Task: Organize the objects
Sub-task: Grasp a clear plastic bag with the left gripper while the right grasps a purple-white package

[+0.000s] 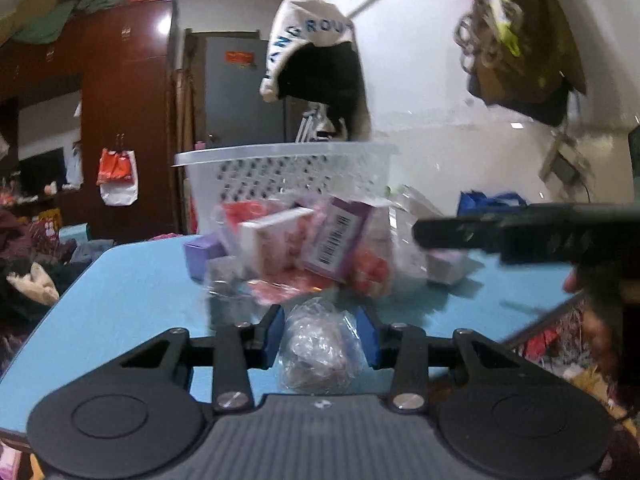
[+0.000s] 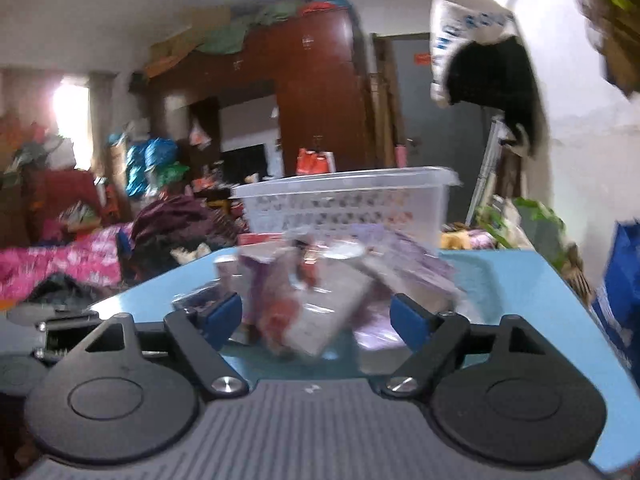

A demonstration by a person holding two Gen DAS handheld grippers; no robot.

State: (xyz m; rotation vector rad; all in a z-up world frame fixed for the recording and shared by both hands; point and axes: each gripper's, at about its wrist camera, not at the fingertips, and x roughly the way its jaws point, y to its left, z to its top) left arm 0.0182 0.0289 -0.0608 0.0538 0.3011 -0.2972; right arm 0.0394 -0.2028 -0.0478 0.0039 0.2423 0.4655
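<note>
On the blue table (image 1: 132, 292) a heap of small boxes and plastic-wrapped packets (image 1: 304, 240) lies in front of a white perforated basket (image 1: 288, 168). My left gripper (image 1: 322, 334) has its blue pads pressed on a crumpled clear plastic packet (image 1: 316, 352) at the table's near edge. The right gripper (image 1: 424, 234) reaches in from the right, level with the heap. In the right wrist view my right gripper (image 2: 316, 318) straddles a white and pink box (image 2: 312, 320) with a gap at the right pad; the picture is blurred. The basket (image 2: 344, 200) stands behind the heap there.
A white and black cap (image 1: 316, 52) hangs above the basket. A brown wardrobe (image 1: 124, 120) and heaps of clothes (image 2: 60, 260) fill the room to the left. A blue bag (image 2: 624, 292) stands by the table's right edge (image 2: 560, 292).
</note>
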